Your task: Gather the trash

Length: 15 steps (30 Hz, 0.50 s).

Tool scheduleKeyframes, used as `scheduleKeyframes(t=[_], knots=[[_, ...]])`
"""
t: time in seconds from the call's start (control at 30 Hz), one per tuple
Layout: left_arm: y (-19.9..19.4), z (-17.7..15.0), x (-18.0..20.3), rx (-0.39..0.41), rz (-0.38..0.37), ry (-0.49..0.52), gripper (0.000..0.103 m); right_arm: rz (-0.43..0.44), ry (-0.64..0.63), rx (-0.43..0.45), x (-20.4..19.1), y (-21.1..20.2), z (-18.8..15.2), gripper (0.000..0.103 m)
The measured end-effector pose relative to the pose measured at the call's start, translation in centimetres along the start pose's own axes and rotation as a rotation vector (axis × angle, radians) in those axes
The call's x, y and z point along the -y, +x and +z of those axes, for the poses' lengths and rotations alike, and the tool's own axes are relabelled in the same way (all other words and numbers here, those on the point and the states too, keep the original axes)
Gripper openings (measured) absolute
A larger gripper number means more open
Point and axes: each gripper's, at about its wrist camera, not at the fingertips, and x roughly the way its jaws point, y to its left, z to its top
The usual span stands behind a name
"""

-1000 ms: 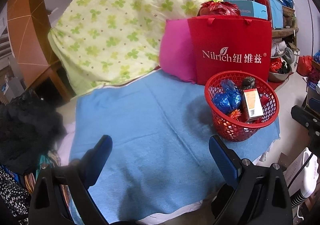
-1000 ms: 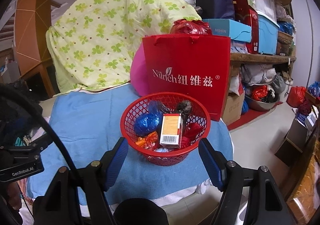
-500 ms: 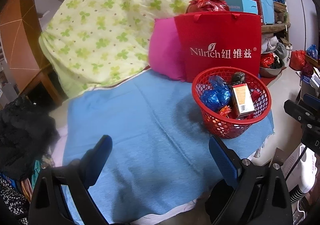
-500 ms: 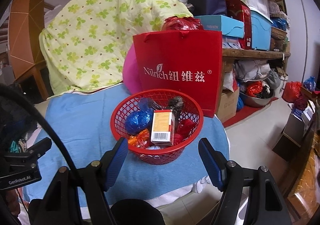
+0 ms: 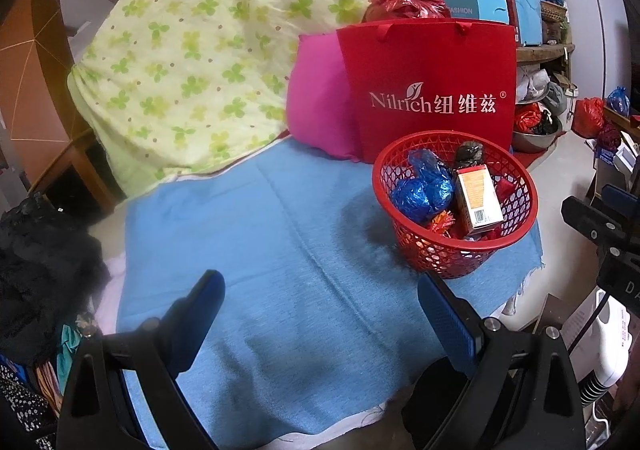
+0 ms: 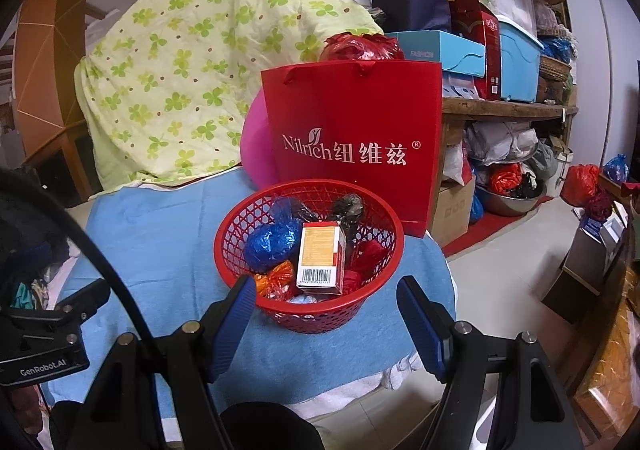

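We note both the left gripper (image 5: 318, 300) and right gripper (image 6: 326, 302) released, holding nothing. Trash sits in the red basket (image 6: 308, 314) on the blue cloth (image 5: 260, 250).

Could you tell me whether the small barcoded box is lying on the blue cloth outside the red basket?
No, the barcoded box sits inside the red basket, among the wrapped trash.

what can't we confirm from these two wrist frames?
- Red basket bottom: both views, the small box and blue bag cover what lies under them.
- Red paper bag contents: both views, its front wall hides them.
- Under the green quilt: covered, both views.
- Box print: too small.
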Motion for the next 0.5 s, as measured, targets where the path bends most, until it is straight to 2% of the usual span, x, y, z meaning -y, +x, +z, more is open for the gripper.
scheduleKeyframes(t=[0.2,0.5], knots=[[0.1,-0.3,-0.3,-0.017,0.004,-0.014,0.097,0.009,0.007,-0.004,0.3,0.0,-0.3,0.076],[-1.8,-0.9,-0.6,0.007,-0.005,-0.019,0.097,0.03,-0.01,0.003,-0.5,-1.0,-0.6,0.076]])
